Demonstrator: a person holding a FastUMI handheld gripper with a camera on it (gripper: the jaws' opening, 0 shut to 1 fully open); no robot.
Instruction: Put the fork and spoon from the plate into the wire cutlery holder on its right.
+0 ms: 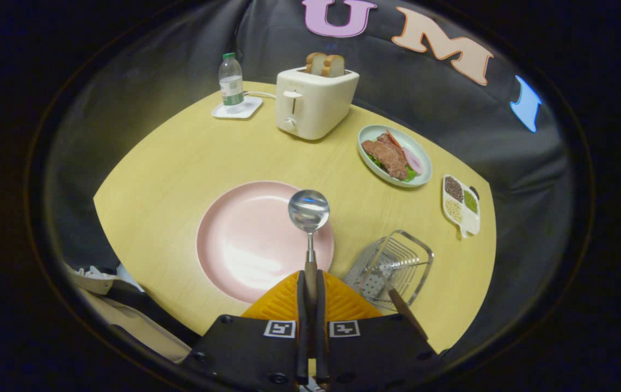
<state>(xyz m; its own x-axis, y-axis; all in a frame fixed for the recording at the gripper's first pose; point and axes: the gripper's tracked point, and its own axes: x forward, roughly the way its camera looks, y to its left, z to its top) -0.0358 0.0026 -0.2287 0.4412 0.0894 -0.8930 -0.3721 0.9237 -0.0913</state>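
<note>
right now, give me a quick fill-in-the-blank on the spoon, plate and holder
1. The gripper is shut on the handle of the ____.
2. The spoon's bowl hangs over the ____ plate.
3. A wooden handle already leans in the wire ____, beside the plate.
4. Two bread slices stick out of the ____ beyond the plate.

Missing words: spoon; pink; holder; toaster
</note>
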